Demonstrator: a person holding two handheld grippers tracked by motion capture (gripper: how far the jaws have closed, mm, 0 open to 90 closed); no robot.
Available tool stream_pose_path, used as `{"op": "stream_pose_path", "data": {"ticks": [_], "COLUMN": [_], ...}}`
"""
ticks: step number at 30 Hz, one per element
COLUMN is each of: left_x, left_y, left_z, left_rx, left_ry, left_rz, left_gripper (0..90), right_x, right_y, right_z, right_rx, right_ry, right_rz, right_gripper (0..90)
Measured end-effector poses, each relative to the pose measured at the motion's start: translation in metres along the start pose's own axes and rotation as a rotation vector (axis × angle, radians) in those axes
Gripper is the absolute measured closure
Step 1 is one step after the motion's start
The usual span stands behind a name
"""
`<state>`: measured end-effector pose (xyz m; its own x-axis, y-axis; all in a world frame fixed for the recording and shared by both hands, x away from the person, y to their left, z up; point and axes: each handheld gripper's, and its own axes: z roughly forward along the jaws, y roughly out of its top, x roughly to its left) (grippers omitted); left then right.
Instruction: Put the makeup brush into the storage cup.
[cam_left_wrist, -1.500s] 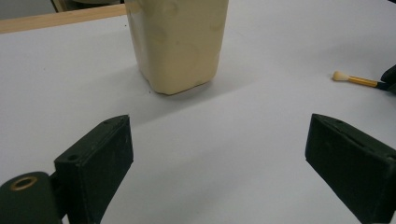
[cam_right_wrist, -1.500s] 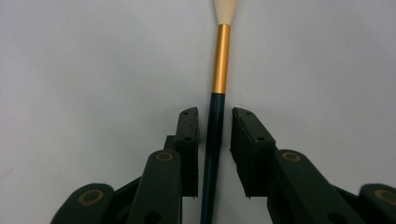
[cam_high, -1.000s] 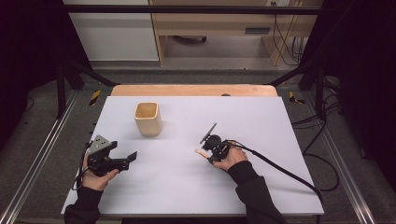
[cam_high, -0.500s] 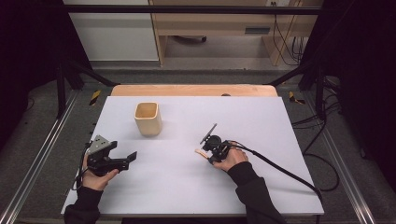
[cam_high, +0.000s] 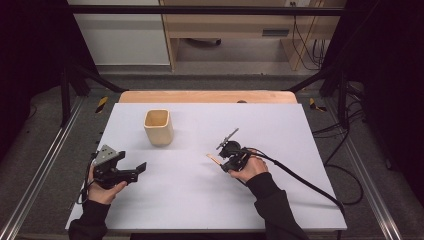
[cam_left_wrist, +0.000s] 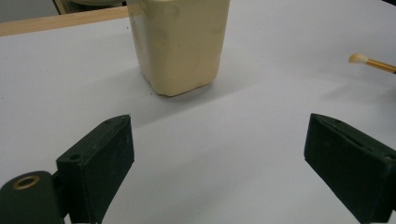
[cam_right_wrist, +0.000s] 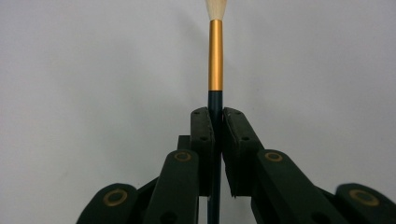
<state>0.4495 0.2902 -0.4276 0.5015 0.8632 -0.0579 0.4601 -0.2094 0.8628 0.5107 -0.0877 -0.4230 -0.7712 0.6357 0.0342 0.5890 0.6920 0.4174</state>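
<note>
Brush (cam_right_wrist: 215, 56) remains clamped in the right gripper (cam_high: 226, 161) jaws at table centre, unmoved; cup (cam_high: 159, 127) at ten o'clock; left gripper (cam_high: 134, 170) jaws spread, idle. Insertion pending.

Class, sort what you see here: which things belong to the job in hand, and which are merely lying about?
In the job: brush, clamped in the right gripper; cream cup; open left gripper.
Lying about: yellow-black tools on the floor; cables behind.
</note>
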Motion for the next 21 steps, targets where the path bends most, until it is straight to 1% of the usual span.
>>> {"op": "stream_pose_path", "data": {"ticks": [1, 3, 4, 5, 6, 7, 8, 9, 12, 14, 15, 16, 17, 18, 20, 21], "left_x": [0.000, -0.001, -0.001, -0.001, -0.001, -0.001, -0.001, -0.001, -0.001, -0.002, -0.002, -0.003, -0.003, -0.003, -0.003, -0.003], "left_y": [0.000, 0.000, 0.000, 0.000, 0.000, 0.000, 0.000, 0.000, 0.000, 0.000, 0.000, 0.000, 0.000, 0.000, 0.000, 0.000], "left_z": [0.000, 0.000, 0.000, 0.000, 0.000, 0.000, 0.000, 0.000, 0.000, 0.000, 0.000, 0.000, -0.001, -0.001, -0.001, -0.001], "left_rx": [0.000, -0.002, -0.002, -0.002, -0.003, -0.003, -0.004, -0.005, -0.007, -0.008, -0.008, -0.010, -0.012, -0.015, -0.020, -0.021], "left_ry": [0.001, 0.002, 0.002, 0.002, 0.001, 0.001, 0.001, 0.001, 0.001, 0.000, 0.000, 0.000, 0.000, 0.000, -0.002, -0.002], "left_rz": [0.000, 0.000, 0.000, -0.001, -0.001, -0.001, -0.002, -0.002, -0.005, -0.005, -0.004, -0.005, -0.005, -0.005, -0.009, -0.012], "left_gripper": [7.8, 7.8, 7.8, 7.8, 7.8, 7.8, 7.8, 7.8, 7.8, 7.9, 7.9, 8.0, 8.0, 8.2, 8.2, 8.2], "right_x": [0.000, 0.001, 0.001, 0.002, 0.002, 0.002, 0.002, 0.002, 0.002, 0.002, 0.002, 0.003, 0.003, 0.003, 0.004, 0.004], "right_y": [0.000, 0.000, 0.000, 0.000, 0.000, 0.000, 0.000, -0.001, -0.001, -0.001, -0.001, -0.001, -0.001, -0.001, -0.001, -0.001], "right_z": [-0.001, -0.008, -0.008, -0.010, -0.010, -0.013, -0.013, -0.014, -0.018, -0.022, -0.022, -0.024, -0.024, -0.027, -0.027, -0.029], "right_rx": [-0.005, -0.055, -0.055, -0.077, -0.077, -0.101, -0.101, -0.112, -0.138, -0.164, -0.164, -0.184, -0.184, -0.207, -0.217, -0.240], "right_ry": [0.001, 0.011, 0.011, 0.012, 0.012, 0.018, 0.018, 0.016, 0.029, 0.025, 0.025, 0.030, 0.030, 0.035, 0.038, 0.040], "right_rz": [0.006, 0.006, 0.006, 0.010, 0.010, 0.017, 0.017, 0.012, 0.018, 0.017, 0.017, 0.018, 0.018, 0.020, 0.025, 0.022], "right_gripper": [83.1, 83.2, 83.2, 83.2, 83.2, 83.2, 83.2, 83.2, 83.2, 83.2, 83.2, 83.2, 83.2, 83.2, 83.2, 83.2]}}
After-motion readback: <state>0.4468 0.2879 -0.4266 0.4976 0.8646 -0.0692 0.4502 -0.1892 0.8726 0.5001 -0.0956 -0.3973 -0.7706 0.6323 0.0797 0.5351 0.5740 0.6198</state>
